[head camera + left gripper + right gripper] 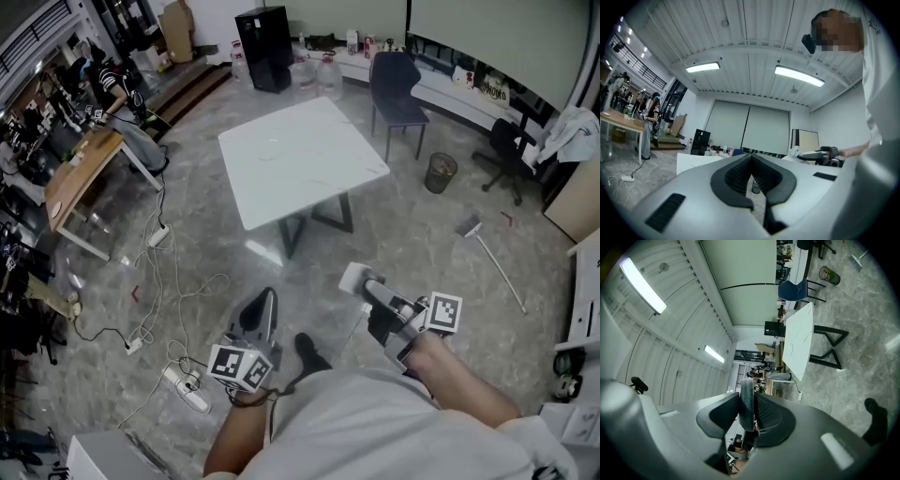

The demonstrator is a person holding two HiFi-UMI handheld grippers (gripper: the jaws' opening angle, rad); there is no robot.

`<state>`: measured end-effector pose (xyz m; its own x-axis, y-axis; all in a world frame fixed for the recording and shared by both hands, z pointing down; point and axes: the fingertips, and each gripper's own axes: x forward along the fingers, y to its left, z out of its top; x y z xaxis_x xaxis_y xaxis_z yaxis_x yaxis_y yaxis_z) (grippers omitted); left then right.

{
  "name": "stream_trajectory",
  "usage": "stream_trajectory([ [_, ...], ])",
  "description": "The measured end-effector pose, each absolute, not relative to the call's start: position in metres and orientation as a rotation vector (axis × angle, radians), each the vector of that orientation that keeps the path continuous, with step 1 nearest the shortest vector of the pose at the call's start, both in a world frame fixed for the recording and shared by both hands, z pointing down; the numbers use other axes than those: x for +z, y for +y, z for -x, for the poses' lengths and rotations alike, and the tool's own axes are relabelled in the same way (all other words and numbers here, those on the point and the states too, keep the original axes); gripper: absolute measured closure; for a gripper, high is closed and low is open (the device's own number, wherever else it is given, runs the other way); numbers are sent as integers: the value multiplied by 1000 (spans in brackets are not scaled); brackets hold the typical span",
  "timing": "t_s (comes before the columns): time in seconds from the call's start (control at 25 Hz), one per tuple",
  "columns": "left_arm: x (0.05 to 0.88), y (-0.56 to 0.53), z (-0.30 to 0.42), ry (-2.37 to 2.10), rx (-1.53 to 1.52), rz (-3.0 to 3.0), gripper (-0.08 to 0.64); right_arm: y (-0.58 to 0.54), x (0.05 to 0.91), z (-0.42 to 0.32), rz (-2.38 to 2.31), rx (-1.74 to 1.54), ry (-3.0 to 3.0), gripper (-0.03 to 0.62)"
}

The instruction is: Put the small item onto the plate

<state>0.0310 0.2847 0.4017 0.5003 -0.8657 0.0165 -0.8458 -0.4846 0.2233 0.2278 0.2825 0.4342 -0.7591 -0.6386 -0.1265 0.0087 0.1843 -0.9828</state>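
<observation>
Table (pixel 300 159) upper centre of the head view, well above both claws.
Right gripper (pixel 365 284) clamped on a thin pale item (pixel 747 401), edge-on; left gripper (pixel 751 157) jaws together, empty.

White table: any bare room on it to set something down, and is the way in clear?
White table top looks bare edge to edge, with only faint marks. Floor on its near side is open. Crowded: cables and power strip on the left, blue chair and bin at its far right.
</observation>
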Motion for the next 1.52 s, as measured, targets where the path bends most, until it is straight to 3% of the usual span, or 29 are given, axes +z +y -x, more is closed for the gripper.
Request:
stream_trajectory([
  [0.76, 386, 88, 137, -1403, -169, -2599, 554, 81, 418, -55, 601, -1577, 1907, 495],
  [1.52, 383, -73, 170, -1611, -190, -2514, 555, -126, 418, -19, 468, -1649, 1976, 495],
])
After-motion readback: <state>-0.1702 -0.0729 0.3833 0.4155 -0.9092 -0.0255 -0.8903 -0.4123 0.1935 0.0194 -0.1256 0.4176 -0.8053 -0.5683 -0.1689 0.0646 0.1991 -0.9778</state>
